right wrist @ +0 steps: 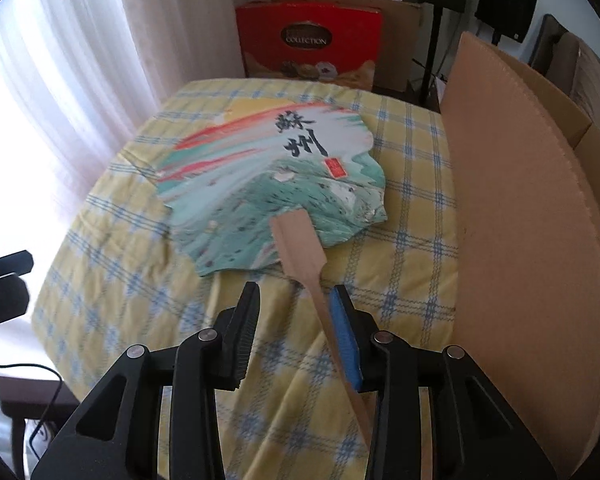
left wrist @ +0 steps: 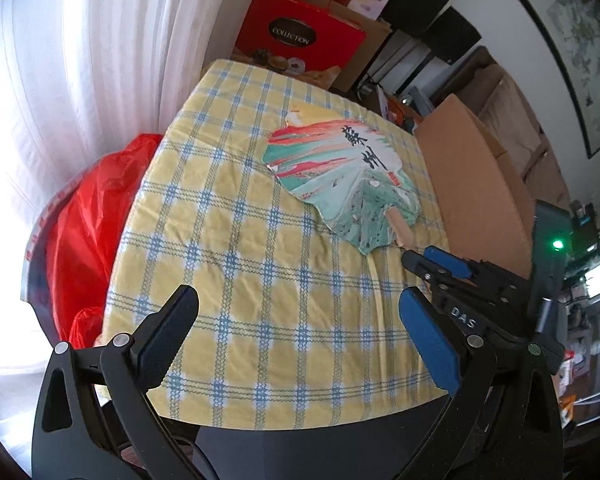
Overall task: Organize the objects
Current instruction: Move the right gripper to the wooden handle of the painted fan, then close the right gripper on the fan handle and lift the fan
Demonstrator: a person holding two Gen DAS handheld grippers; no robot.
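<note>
Fan (right wrist: 268, 184) laid flat on the checked tablecloth (right wrist: 120, 264), its wooden handle (right wrist: 300, 252) between the right gripper's (right wrist: 296, 312) fingers.

Two large black brush characters and a small red seal are painted on the fan's green, white and orange face. "COLLECTION" is read on the red box (right wrist: 308, 40) behind the table, and "DAS" is seen in the left wrist view on the right gripper's body. The right gripper is tilted steeply down at the table; its jaws stand narrow, the handle lying against the blue pad while a gap remains at the black one. The left gripper (left wrist: 300, 312) is held wide over bare cloth, nothing between its fingers. A cardboard sheet (right wrist: 520, 208) stands beside the table.
</note>
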